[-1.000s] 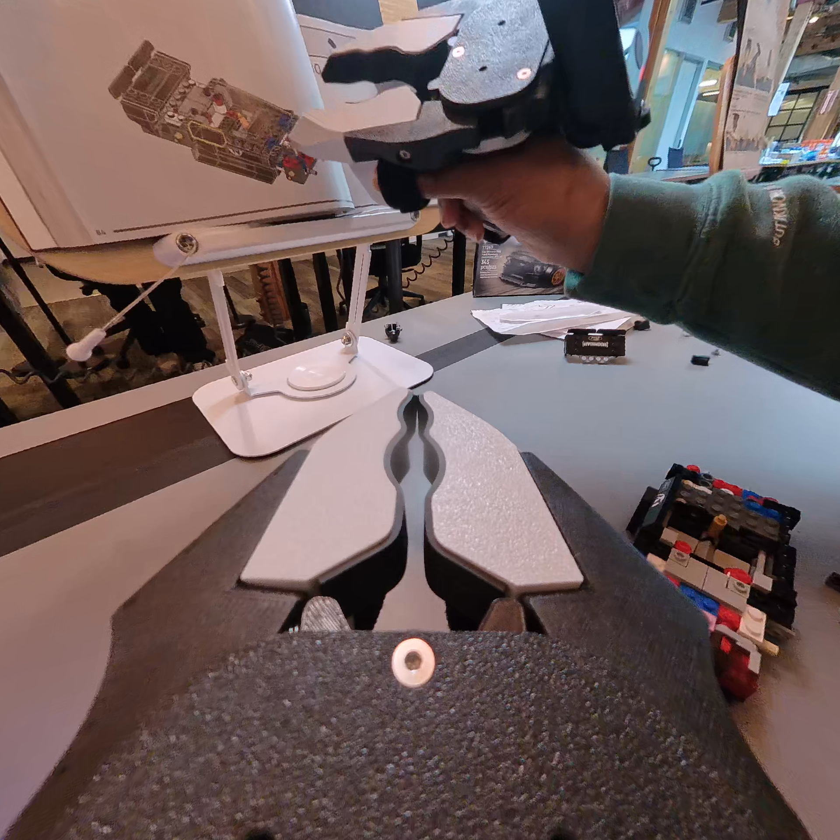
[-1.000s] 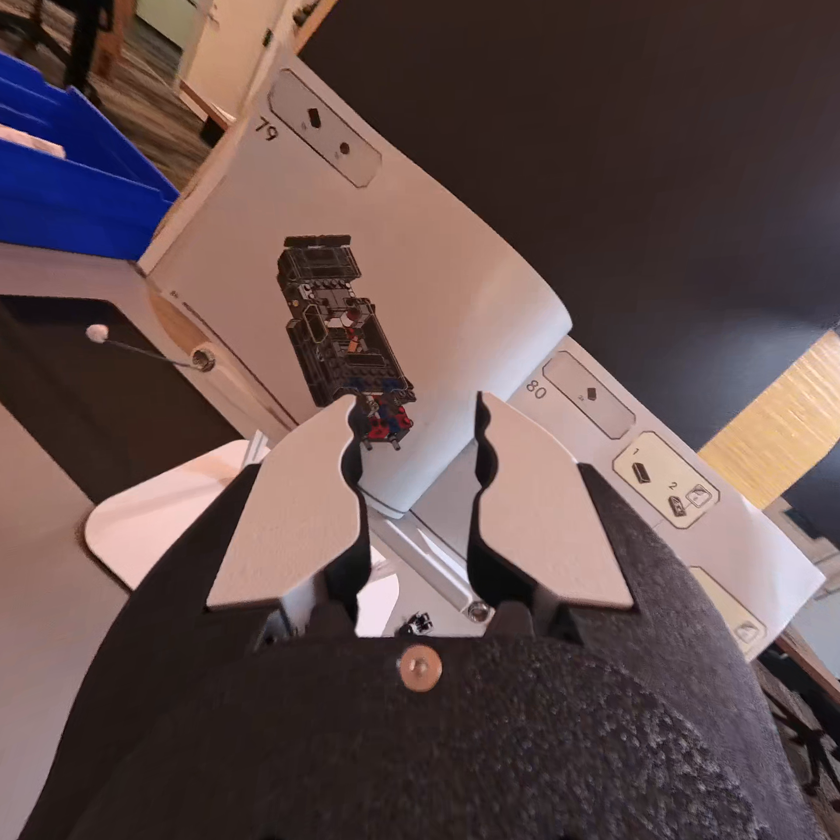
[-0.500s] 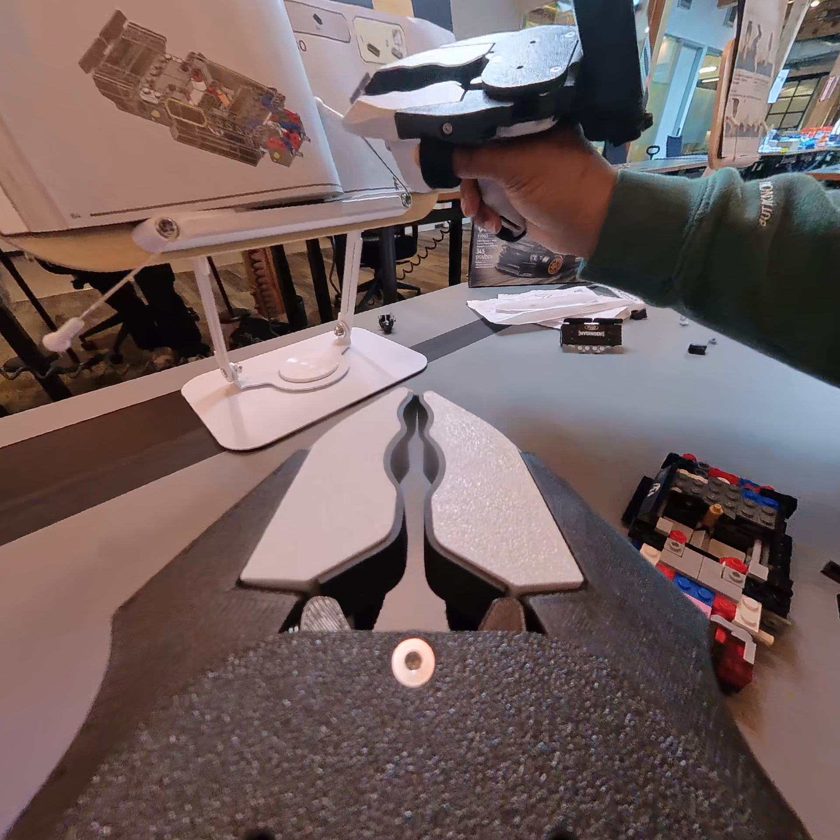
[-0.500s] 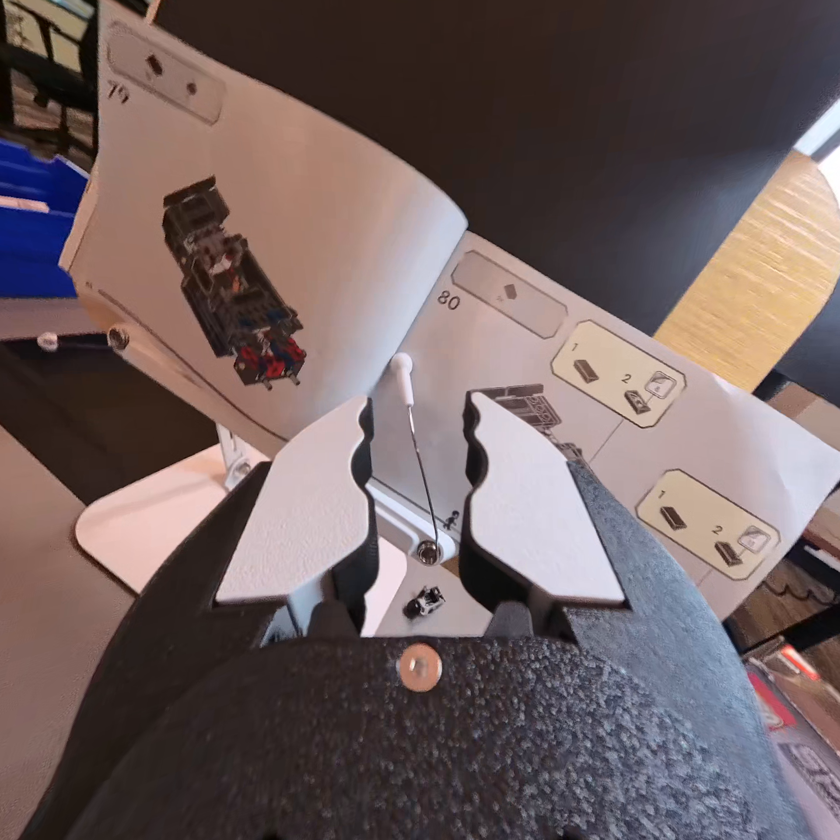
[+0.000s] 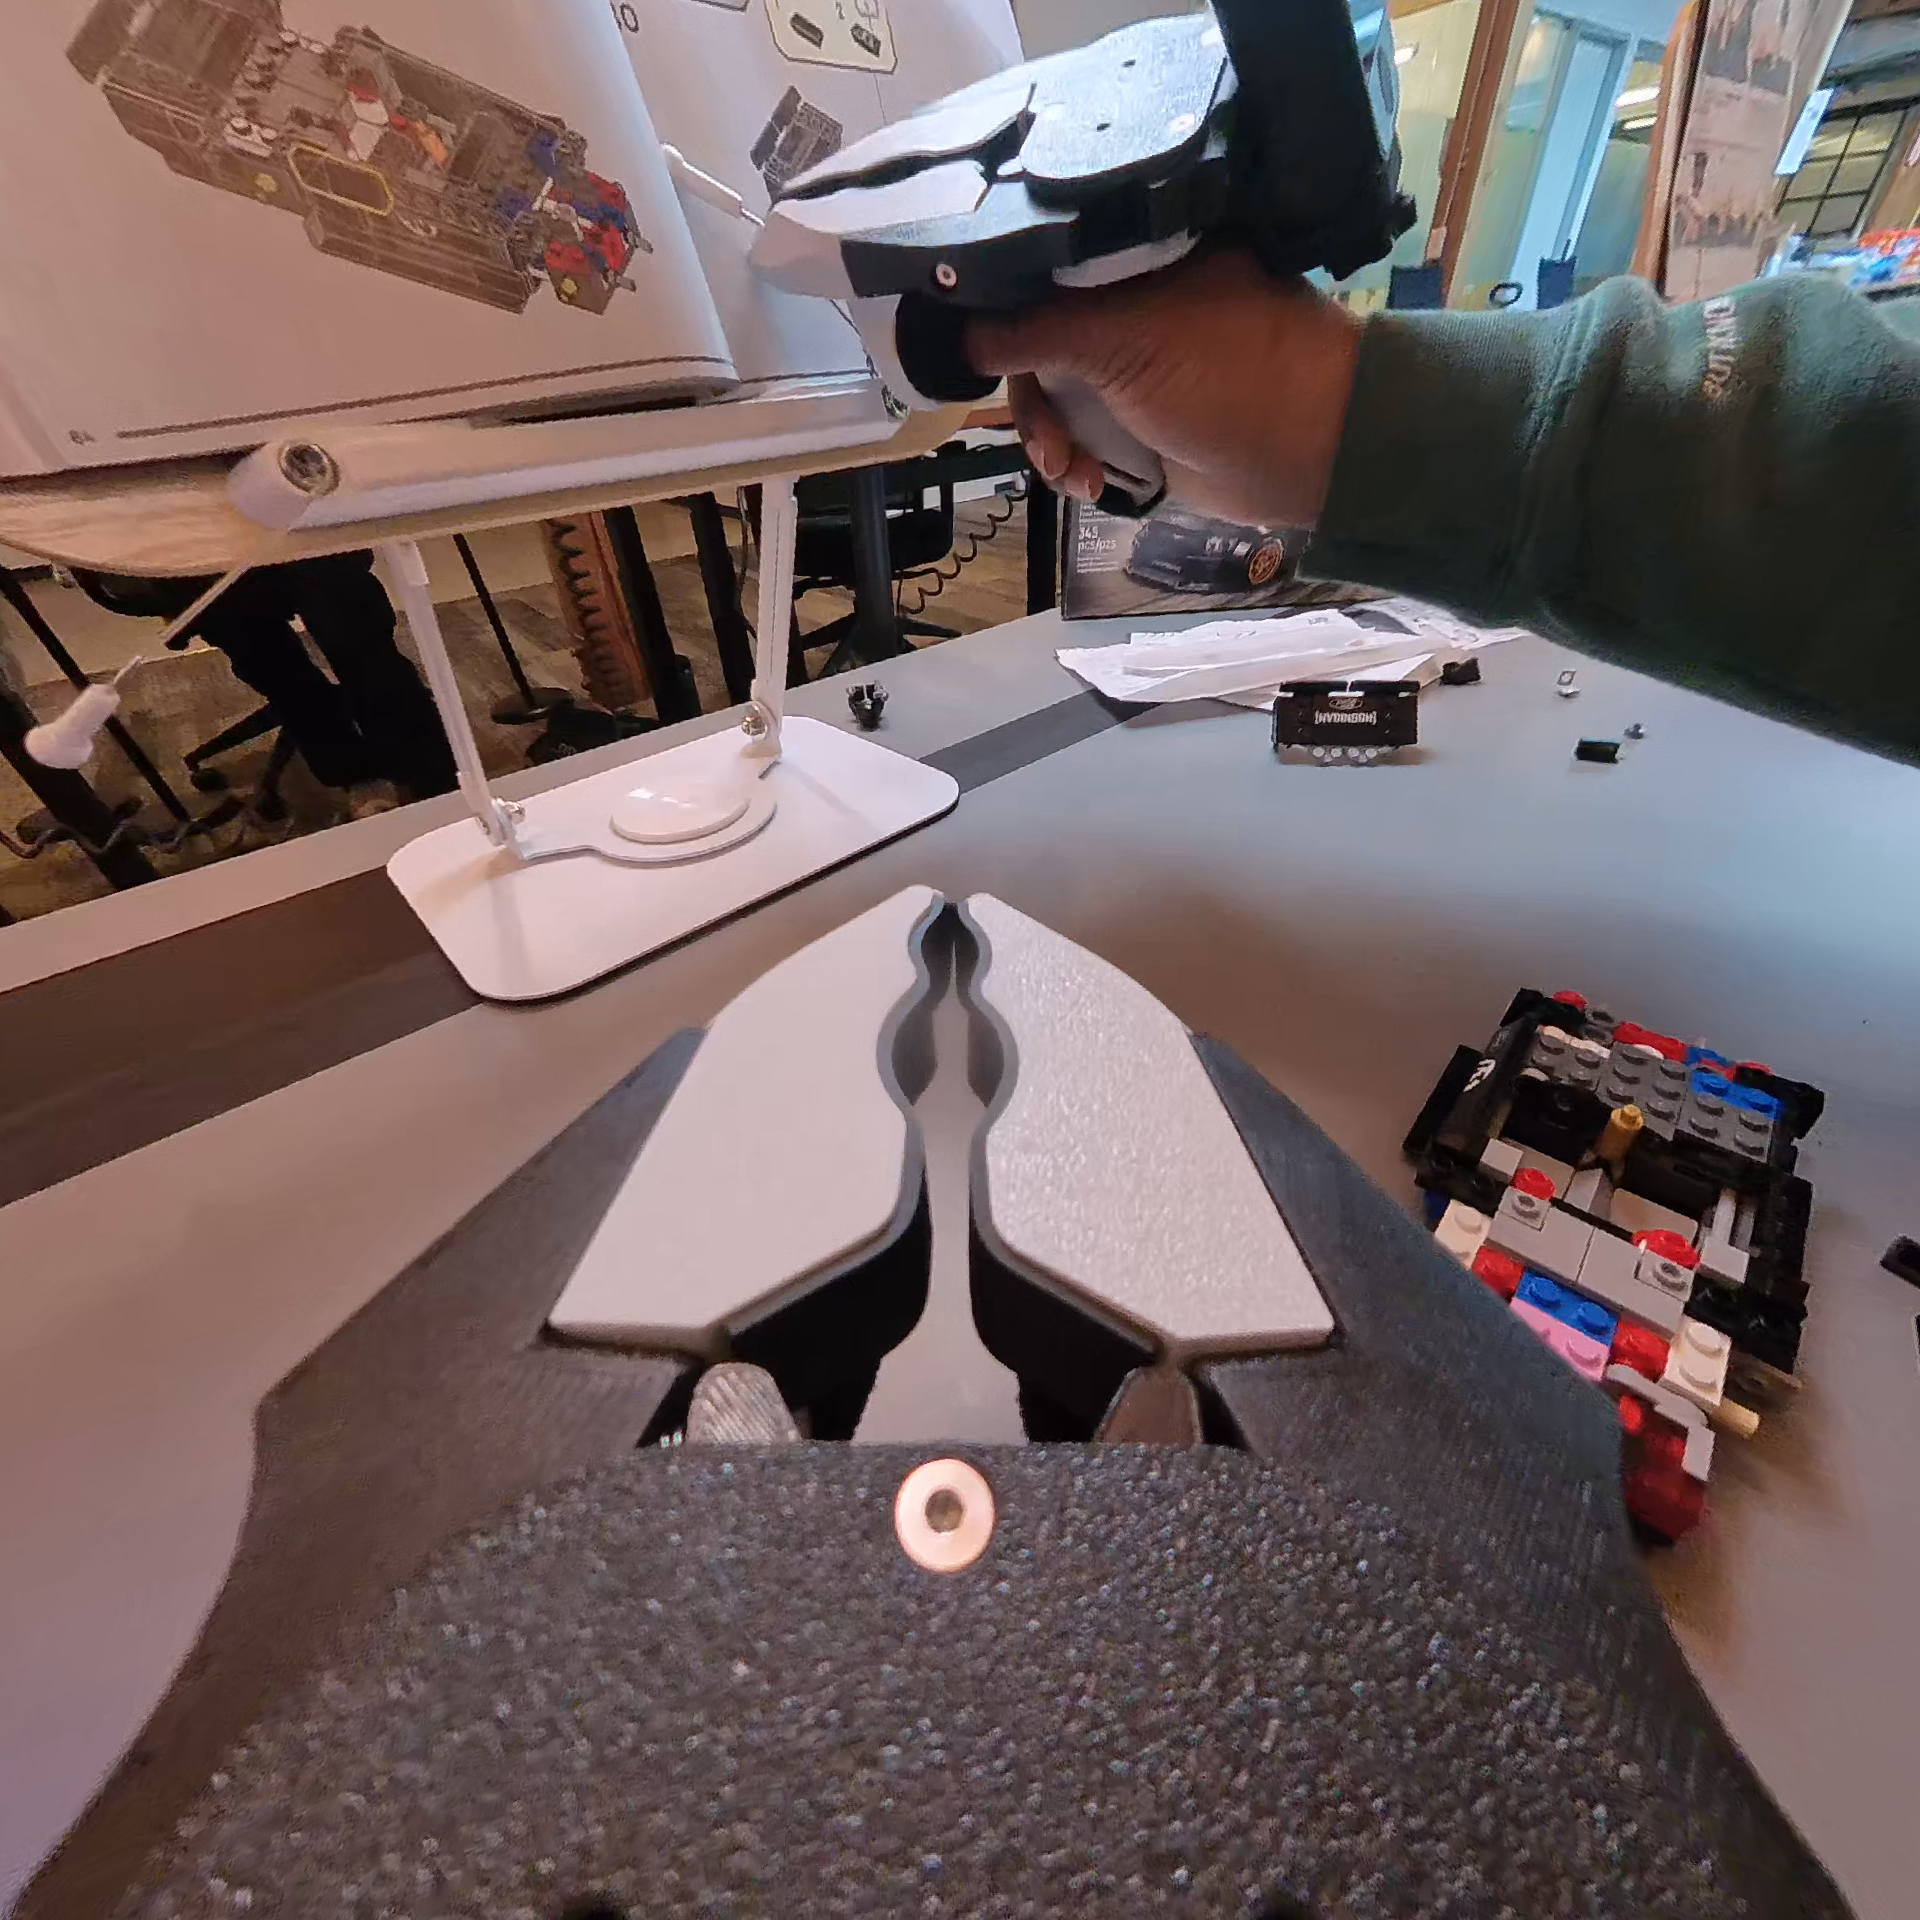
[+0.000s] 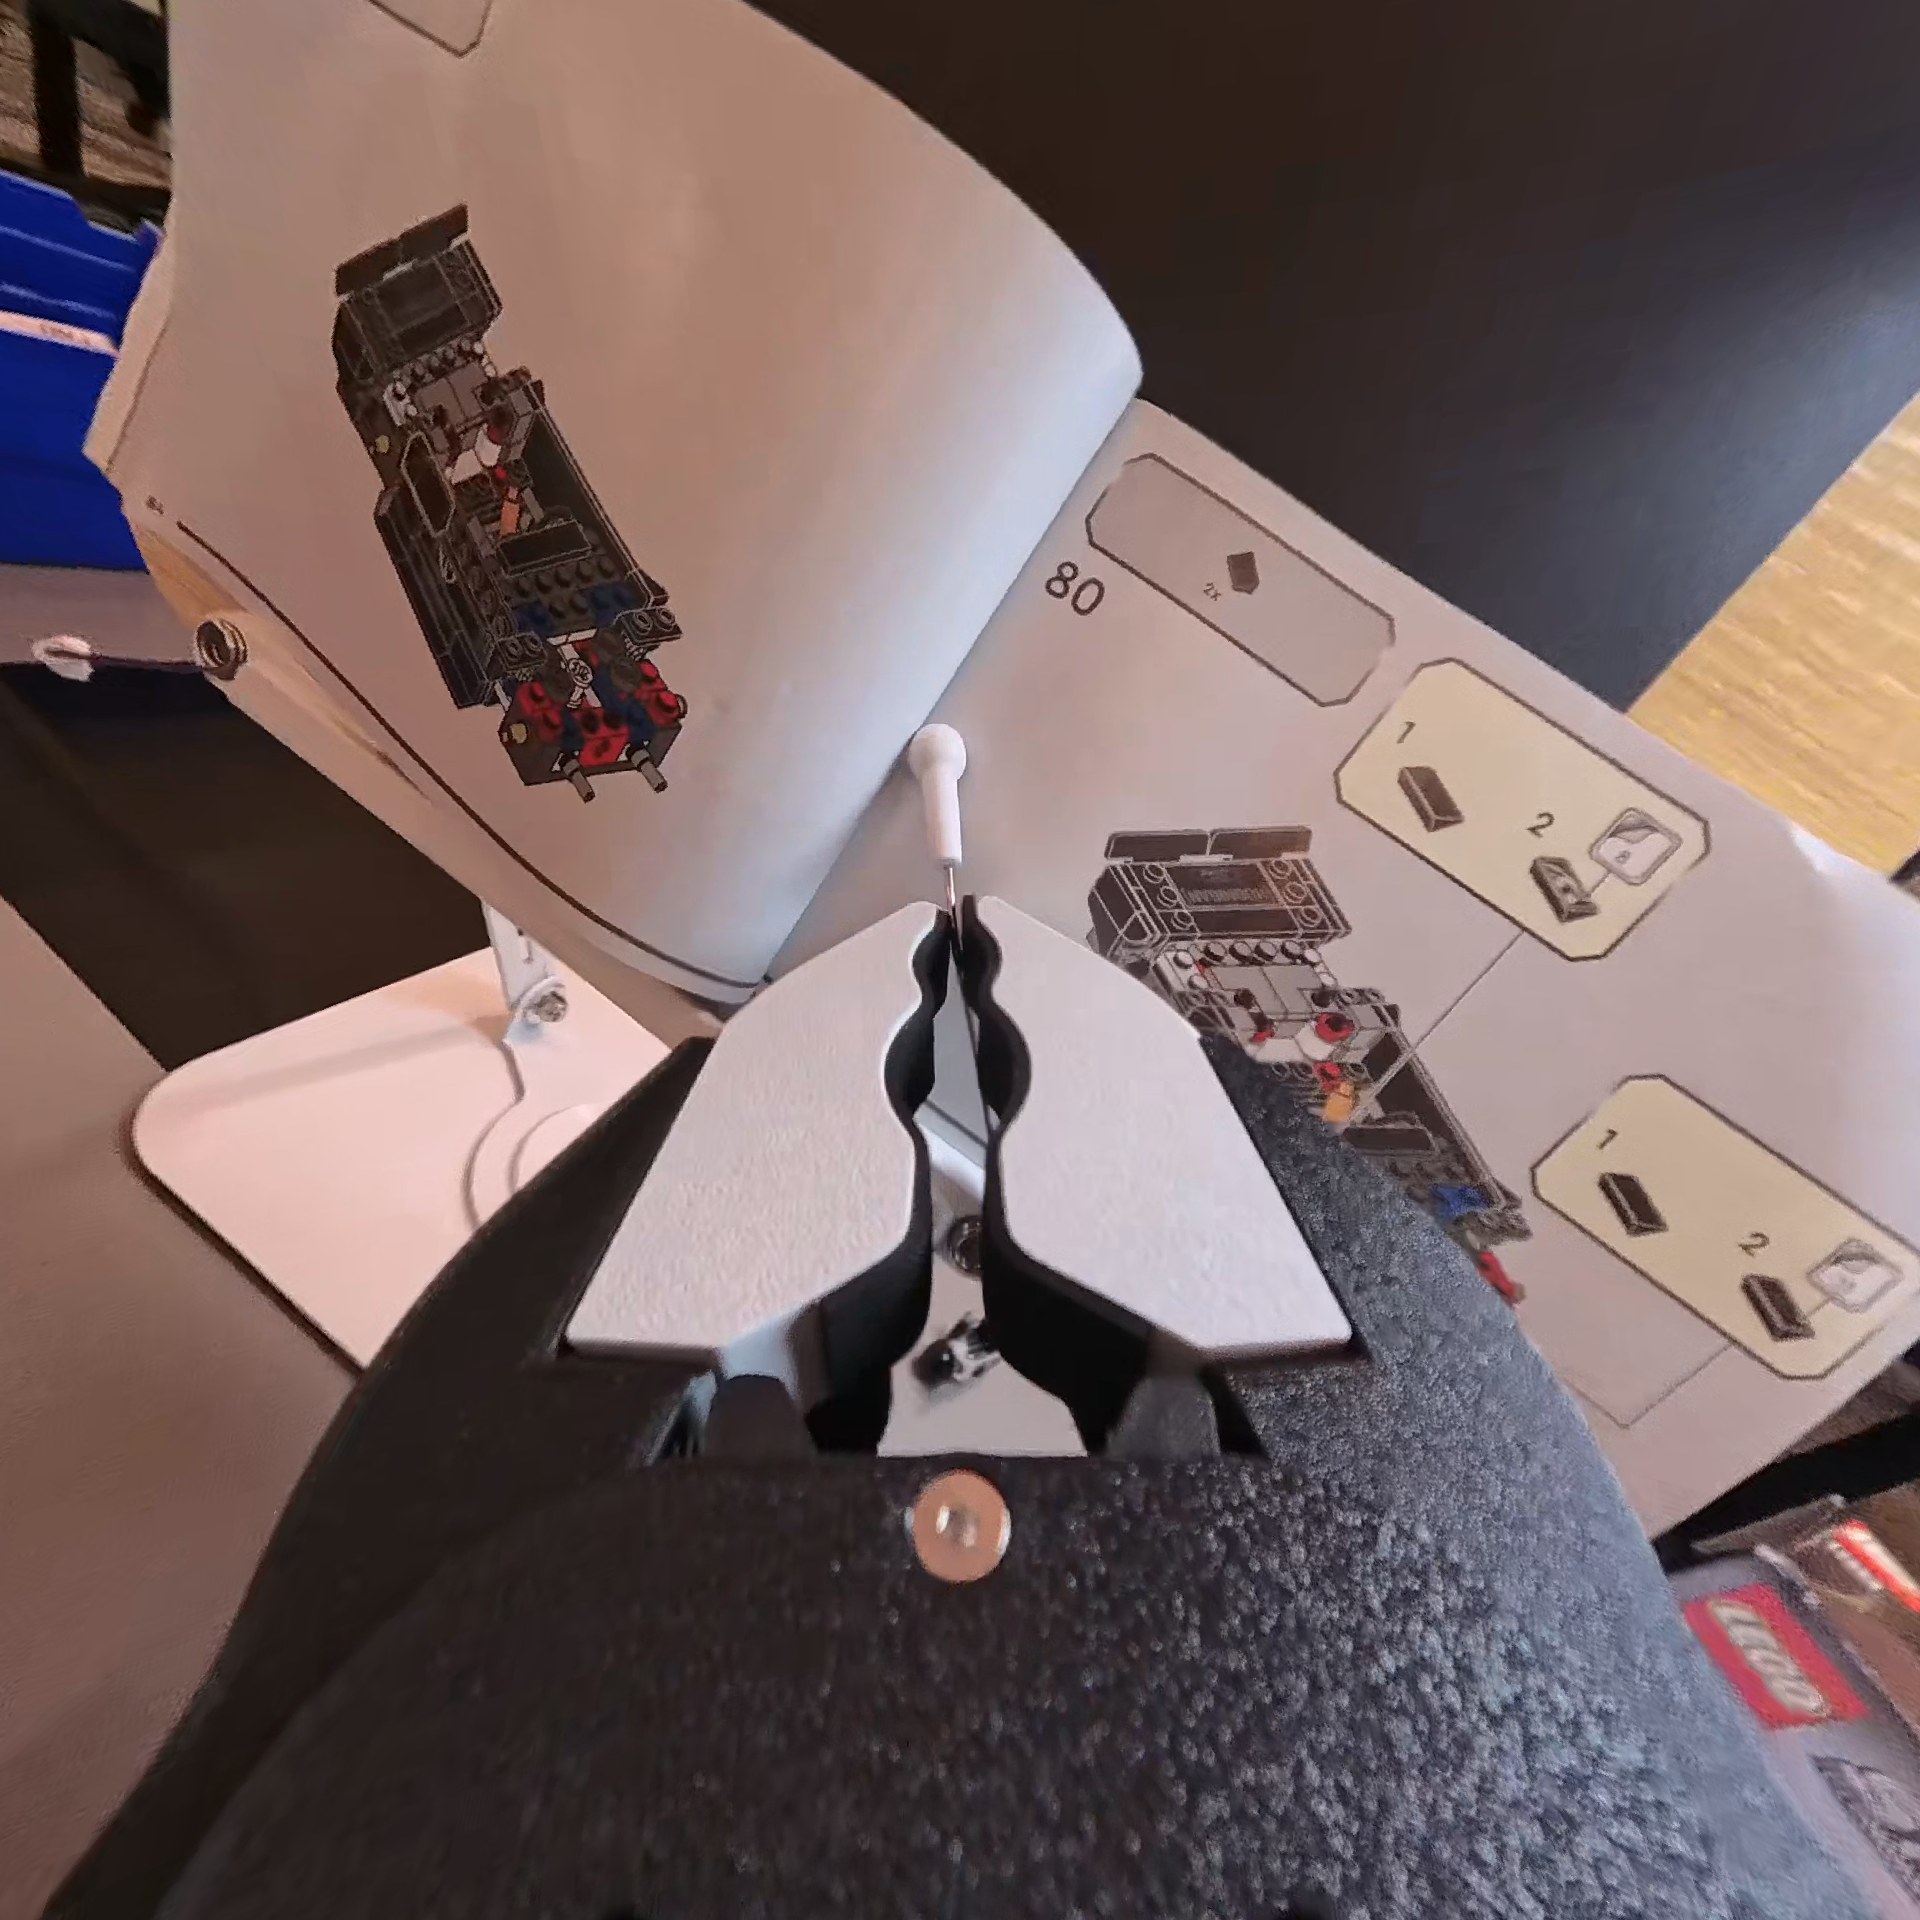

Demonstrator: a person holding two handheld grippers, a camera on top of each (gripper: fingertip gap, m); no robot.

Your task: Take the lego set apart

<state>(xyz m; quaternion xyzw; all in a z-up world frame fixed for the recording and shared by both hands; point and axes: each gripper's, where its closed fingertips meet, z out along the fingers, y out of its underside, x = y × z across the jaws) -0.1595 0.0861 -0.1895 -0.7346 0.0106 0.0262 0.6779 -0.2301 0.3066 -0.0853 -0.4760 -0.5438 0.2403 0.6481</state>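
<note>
A partly built lego car [image 5: 1621,1226], black with grey, red and blue bricks, lies on the grey table to the right of my left gripper [image 5: 951,920], which is shut and empty above the table. My right gripper [image 6: 954,914] is shut on the thin wire of the book stand's white-tipped page-holder pin [image 6: 938,774], in front of the open instruction booklet [image 6: 665,416]. In the left wrist view the right gripper [image 5: 800,244] is held by a hand at the booklet's lower edge.
The white book stand [image 5: 665,862] stands on the table ahead of my left gripper. A black lego piece [image 5: 1345,722], small loose parts [image 5: 1595,748], papers [image 5: 1247,649] and a lego box [image 5: 1174,545] lie at the back. Blue bins [image 6: 52,364] are at far left. My hands' fingertips stand some 25 cm from each other. From either gripper's tips it is about 30 cm to the black lego piece [image 5: 1345,722].
My right gripper moved in to the page-holder pin and closed on its wire; it was open before. My left gripper stayed shut and drifted slightly.
</note>
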